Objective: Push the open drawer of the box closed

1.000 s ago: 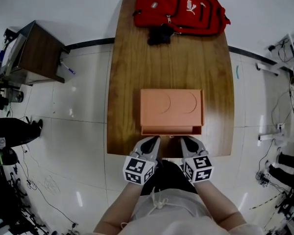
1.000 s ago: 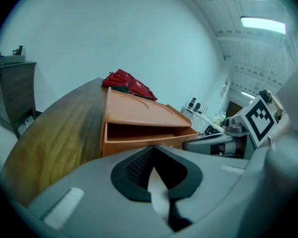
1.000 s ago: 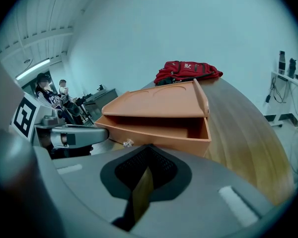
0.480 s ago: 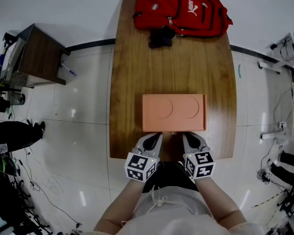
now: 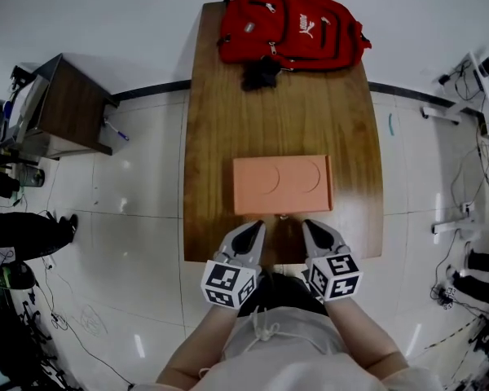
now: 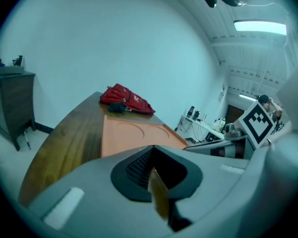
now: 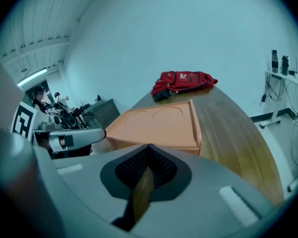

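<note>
Two hand-held grippers sit side by side over the near edge of the wooden table (image 5: 220, 120), each at the end of a bare forearm reaching forward from the person's body. The left gripper (image 5: 246, 236) and the right gripper (image 5: 316, 235) angle slightly toward each other, with their tips aimed at the far side. Both tips stop just short of the near face of the orange box (image 5: 281, 184). Each gripper's jaws are pressed together with nothing between them; only a thin sliver of the table's wood shows through the slit. The marker cubes (image 5: 228, 283) at the rear of the grippers carry black-and-white square patterns.

Readable writing is limited to white "PUMA" lettering and a leaping-cat logo on the red backpack (image 5: 289, 27). It lies across the far end of the table, with a small black item (image 5: 259, 73) just beside it on the near side.

The box lies in the near half of the table, well apart from the backpack, with its long axis running left to right. Its top shows two round recesses side by side. Its drawer face is turned to the near side, toward the grippers, and looks flush with the body. A dark wooden cabinet (image 5: 69, 108) stands on the floor to the left.
</note>
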